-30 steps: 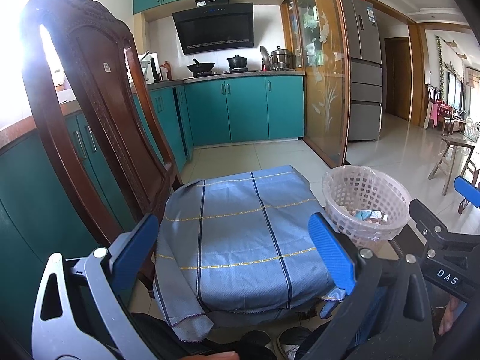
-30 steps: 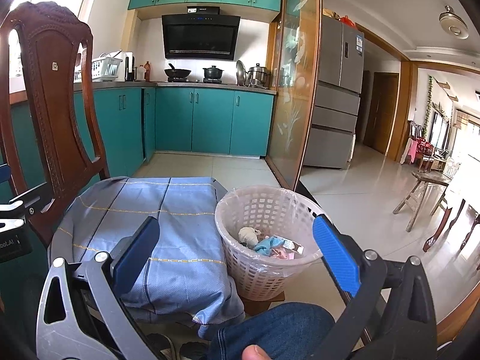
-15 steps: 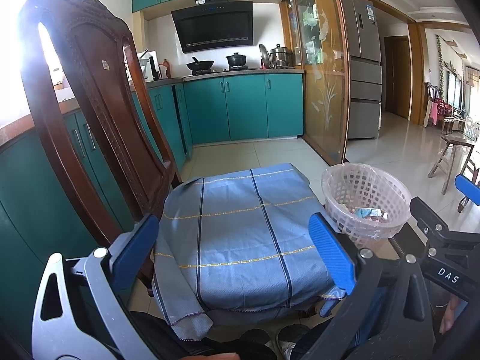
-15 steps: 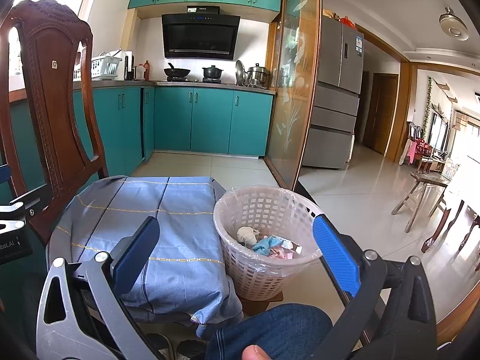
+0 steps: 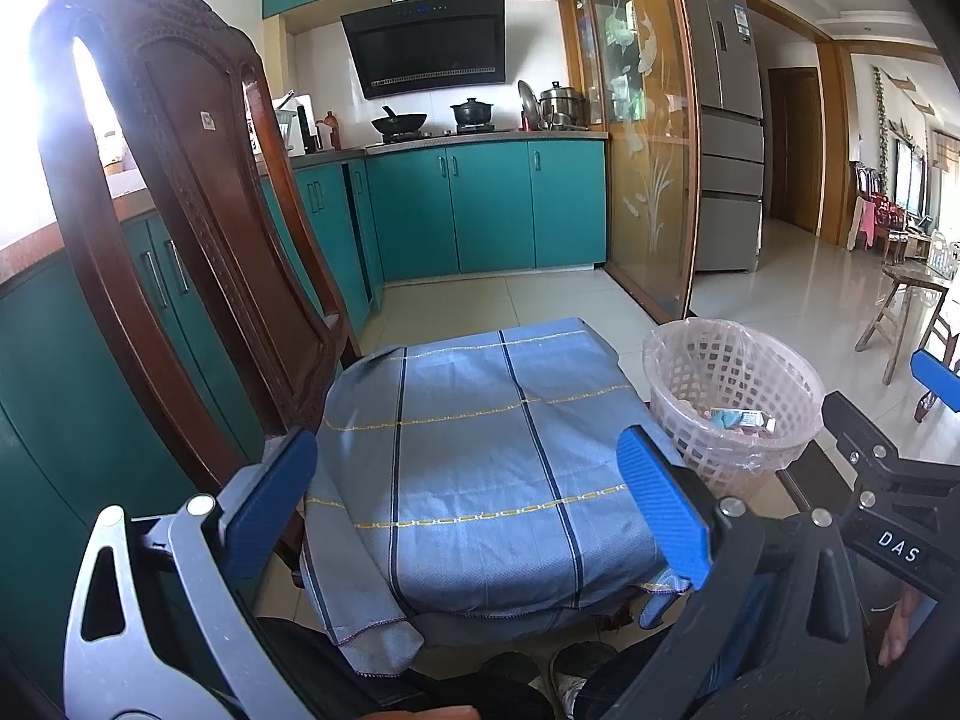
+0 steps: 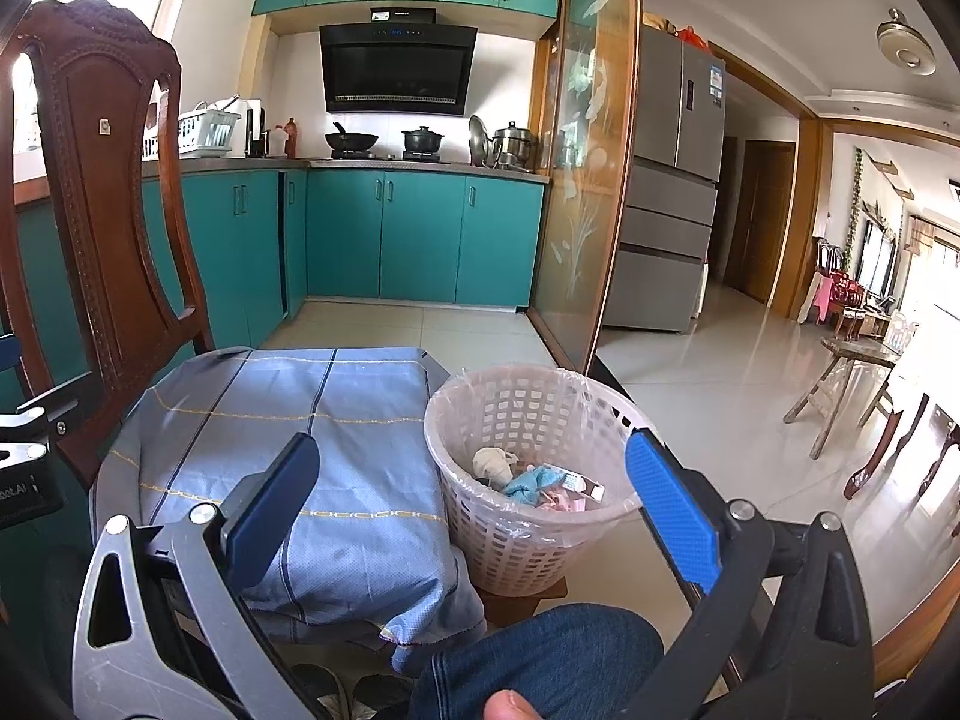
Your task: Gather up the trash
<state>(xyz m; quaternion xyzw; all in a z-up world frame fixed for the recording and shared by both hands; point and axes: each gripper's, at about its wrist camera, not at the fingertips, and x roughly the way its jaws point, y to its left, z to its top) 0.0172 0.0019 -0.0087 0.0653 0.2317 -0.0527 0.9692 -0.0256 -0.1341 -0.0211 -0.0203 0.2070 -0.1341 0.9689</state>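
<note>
A white lattice trash basket (image 6: 528, 456) lined with clear plastic stands to the right of the chair; it also shows in the left wrist view (image 5: 729, 396). Inside lie several scraps: a white crumpled wad (image 6: 493, 463), a teal scrap (image 6: 531, 483) and a small wrapper (image 6: 576, 483). My right gripper (image 6: 468, 510) is open and empty, held above and in front of the basket. My left gripper (image 5: 468, 507) is open and empty above the blue striped cloth (image 5: 480, 456) that covers the chair seat. No trash shows on the cloth.
A dark wooden chair back (image 5: 180, 228) rises at the left. Teal kitchen cabinets (image 6: 384, 234) line the far wall. A glass partition (image 6: 579, 180) and a fridge (image 6: 672, 192) stand to the right. A wooden stool (image 6: 840, 384) is far right. The person's knee (image 6: 540, 660) is below.
Almost nothing: both views drift very slightly. Both grippers stay open and empty.
</note>
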